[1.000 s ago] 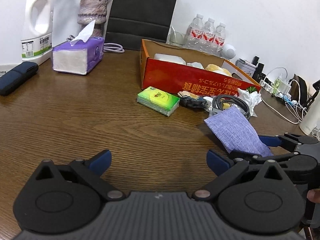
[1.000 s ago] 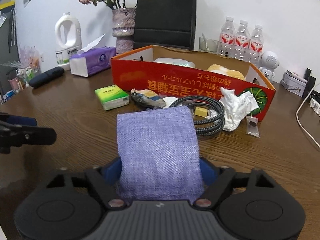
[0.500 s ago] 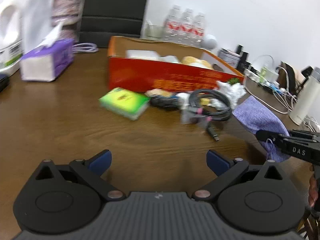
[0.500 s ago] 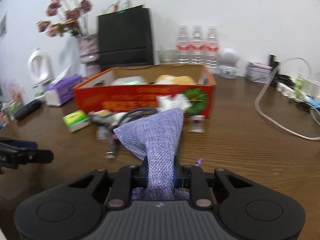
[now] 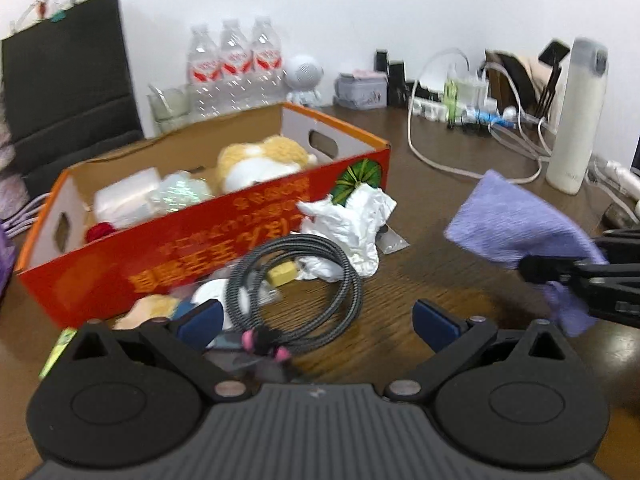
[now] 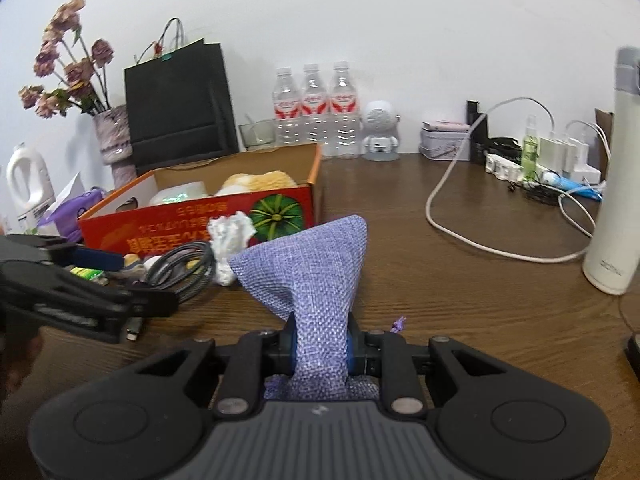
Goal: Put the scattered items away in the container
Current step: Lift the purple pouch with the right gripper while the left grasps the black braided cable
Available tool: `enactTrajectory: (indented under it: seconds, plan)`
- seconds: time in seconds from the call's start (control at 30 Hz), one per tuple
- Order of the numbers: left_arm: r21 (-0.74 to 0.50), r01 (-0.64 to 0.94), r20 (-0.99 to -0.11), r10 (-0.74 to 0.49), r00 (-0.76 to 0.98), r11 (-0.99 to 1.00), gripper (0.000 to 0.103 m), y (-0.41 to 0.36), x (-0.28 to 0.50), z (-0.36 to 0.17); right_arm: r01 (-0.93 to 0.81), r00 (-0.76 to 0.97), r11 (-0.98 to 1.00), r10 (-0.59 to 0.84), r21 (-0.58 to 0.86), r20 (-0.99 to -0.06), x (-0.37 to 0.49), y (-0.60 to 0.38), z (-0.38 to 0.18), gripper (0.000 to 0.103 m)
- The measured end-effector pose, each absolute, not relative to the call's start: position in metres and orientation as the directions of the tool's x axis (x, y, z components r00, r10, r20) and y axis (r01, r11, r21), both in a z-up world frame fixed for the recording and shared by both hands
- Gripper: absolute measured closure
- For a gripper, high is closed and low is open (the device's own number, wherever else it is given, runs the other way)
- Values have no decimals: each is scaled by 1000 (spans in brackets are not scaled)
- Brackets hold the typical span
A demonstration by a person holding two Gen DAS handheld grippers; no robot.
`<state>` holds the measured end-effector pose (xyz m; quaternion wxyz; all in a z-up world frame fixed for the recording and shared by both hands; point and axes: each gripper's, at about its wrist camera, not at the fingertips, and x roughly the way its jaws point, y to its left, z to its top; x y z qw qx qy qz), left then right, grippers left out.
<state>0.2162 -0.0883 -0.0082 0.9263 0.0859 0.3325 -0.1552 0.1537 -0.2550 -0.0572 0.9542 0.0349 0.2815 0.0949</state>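
Right gripper [image 6: 320,350]: it is clamping its two blue pads tight on the narrow middle of the purple cloth pouch [image 6: 306,268]; the jaws are standing close together with only the fabric between them.
Purple cloth pouch: it is being held in the air above the wooden table [image 6: 460,292], fanning out wide beyond the pads; in the left wrist view it is showing at the right side [image 5: 516,226], clear of the table surface.
Left gripper [image 5: 318,318]: its jaws are standing wide apart and holding nothing; it is hovering low over the near end of the coiled cable [image 5: 296,276].
Container: the red cardboard box [image 5: 208,236] is sitting at the left, far from the pouch; a plush toy [image 5: 260,160] and a white packet [image 5: 128,196] are lying inside it.
Scattered items: the coiled cable is lying just beside the near wall of the box; a crumpled white tissue [image 5: 352,220] is resting against the box's right corner, touching the cable; a small yellow block [image 5: 282,274] is lying inside the coil.
Far edge: three water bottles [image 6: 316,108] are standing behind the box, with a black paper bag [image 6: 176,100] to their left.
Right side: a white flask [image 6: 610,184] is standing upright near a white cord [image 6: 452,200].
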Motion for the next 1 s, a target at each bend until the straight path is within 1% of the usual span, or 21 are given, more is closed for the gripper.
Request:
enactTrajectory:
  seconds: [0.03, 0.07, 0.1, 0.13, 0.17, 0.2, 0.23, 0.3, 0.43, 0.6, 0.87, 1.0]
  plan:
    - [59, 345, -650, -226, 725, 937, 9, -91, 221, -12, -159, 823, 979, 201, 124, -531, 153, -257, -58, 84]
    - [64, 348, -654, -224, 722, 935, 19, -94, 225, -15, -159, 822, 979, 203, 127, -531, 152, -259, -59, 84]
    - [71, 351, -658, -221, 720, 934, 34, -96, 228, -18, -160, 821, 978, 206, 131, -532, 152, -260, -60, 84]
    - [78, 355, -666, -216, 714, 931, 43, -98, 232, -21, -162, 820, 978, 209, 134, -533, 152, -262, -62, 84]
    - [77, 364, -671, -222, 707, 928, 57, -100, 234, -23, -163, 819, 977, 212, 138, -534, 153, -263, -63, 84]
    - [71, 377, -671, -236, 703, 923, 66, -100, 235, -23, -164, 817, 976, 215, 142, -535, 153, -264, -64, 84]
    - [67, 387, -671, -245, 699, 920, 73, -101, 235, -23, -165, 816, 975, 218, 147, -535, 154, -264, -65, 84]
    - [67, 398, -665, -256, 702, 915, 81, -101, 232, -22, -168, 815, 974, 225, 153, -535, 154, -264, -65, 84]
    - [26, 392, -626, -290, 724, 920, 87, -90, 219, -16, -178, 813, 971, 236, 159, -532, 155, -263, -65, 84]
    - [-24, 375, -555, -324, 766, 927, 87, -70, 199, 0, -199, 808, 967, 254, 159, -532, 154, -254, -64, 84]
    - [-55, 299, -393, -296, 871, 953, 87, -35, 150, 39, -249, 813, 959, 282, 133, -510, 146, -232, -50, 84]
    - [-92, 284, -336, -298, 893, 954, 87, -16, 135, 55, -278, 817, 954, 298, 115, -493, 144, -217, -40, 84]
